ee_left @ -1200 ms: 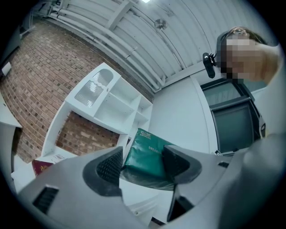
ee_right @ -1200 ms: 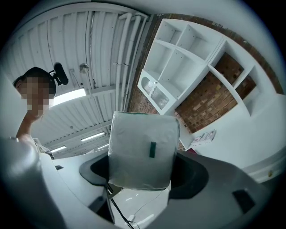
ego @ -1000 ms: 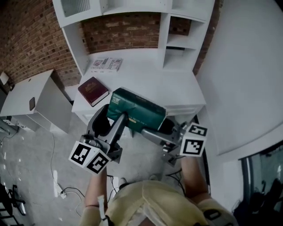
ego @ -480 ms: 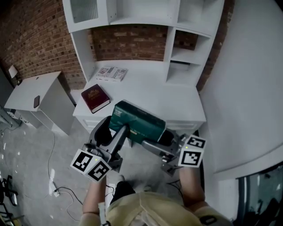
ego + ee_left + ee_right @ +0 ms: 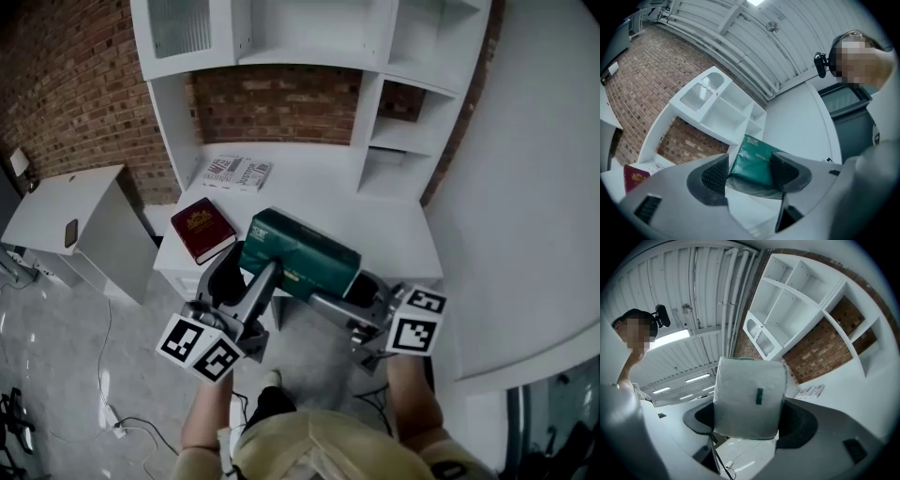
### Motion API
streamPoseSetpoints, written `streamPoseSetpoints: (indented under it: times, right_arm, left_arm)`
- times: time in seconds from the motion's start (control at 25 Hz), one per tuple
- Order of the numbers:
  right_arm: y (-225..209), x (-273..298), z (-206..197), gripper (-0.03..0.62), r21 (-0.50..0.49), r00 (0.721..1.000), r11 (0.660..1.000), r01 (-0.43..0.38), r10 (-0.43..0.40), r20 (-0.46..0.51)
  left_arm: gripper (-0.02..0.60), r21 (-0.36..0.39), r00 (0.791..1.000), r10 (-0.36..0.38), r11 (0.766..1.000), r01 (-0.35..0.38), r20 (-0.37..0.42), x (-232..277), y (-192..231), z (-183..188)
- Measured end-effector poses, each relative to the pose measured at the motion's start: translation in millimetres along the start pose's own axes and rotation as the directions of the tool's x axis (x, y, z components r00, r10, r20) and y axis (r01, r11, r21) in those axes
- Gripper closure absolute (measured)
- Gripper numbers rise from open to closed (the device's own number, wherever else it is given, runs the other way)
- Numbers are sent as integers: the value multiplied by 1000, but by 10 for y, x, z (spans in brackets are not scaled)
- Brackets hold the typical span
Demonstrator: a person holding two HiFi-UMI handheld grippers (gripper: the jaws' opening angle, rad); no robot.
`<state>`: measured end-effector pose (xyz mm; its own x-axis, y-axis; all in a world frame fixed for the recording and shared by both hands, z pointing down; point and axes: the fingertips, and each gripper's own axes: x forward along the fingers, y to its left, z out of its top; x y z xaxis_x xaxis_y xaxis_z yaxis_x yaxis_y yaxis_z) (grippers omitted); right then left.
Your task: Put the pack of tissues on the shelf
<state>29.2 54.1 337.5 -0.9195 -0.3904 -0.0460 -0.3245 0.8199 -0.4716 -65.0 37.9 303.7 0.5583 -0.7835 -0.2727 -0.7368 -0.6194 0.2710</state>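
Over the desk (image 5: 384, 225), left gripper (image 5: 265, 274) and right gripper (image 5: 349, 292) clamp the tissue pack (image 5: 302, 251); only the right gripper view shows its white end (image 5: 747, 401).

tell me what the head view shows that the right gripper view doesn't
Head view only: the red book on the desk, the grey cabinet beside it, and the left gripper gripping the green pack of tissues at one end. Right gripper view only: the pack's pale end face, clamped between the right gripper fingers, and ceiling lights. Both: the pack, the white shelf unit, the brick wall and the booklets on the desk.
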Motion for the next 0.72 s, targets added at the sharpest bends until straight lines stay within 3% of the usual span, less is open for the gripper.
streamPoseSetpoints:
  times: [0.72]
  right_arm:
    - [-557,1342,643,250,-57,993,995,82,-77,92]
  left_arm:
    - [304,12,993,-103,995,102,59,618,1392,586]
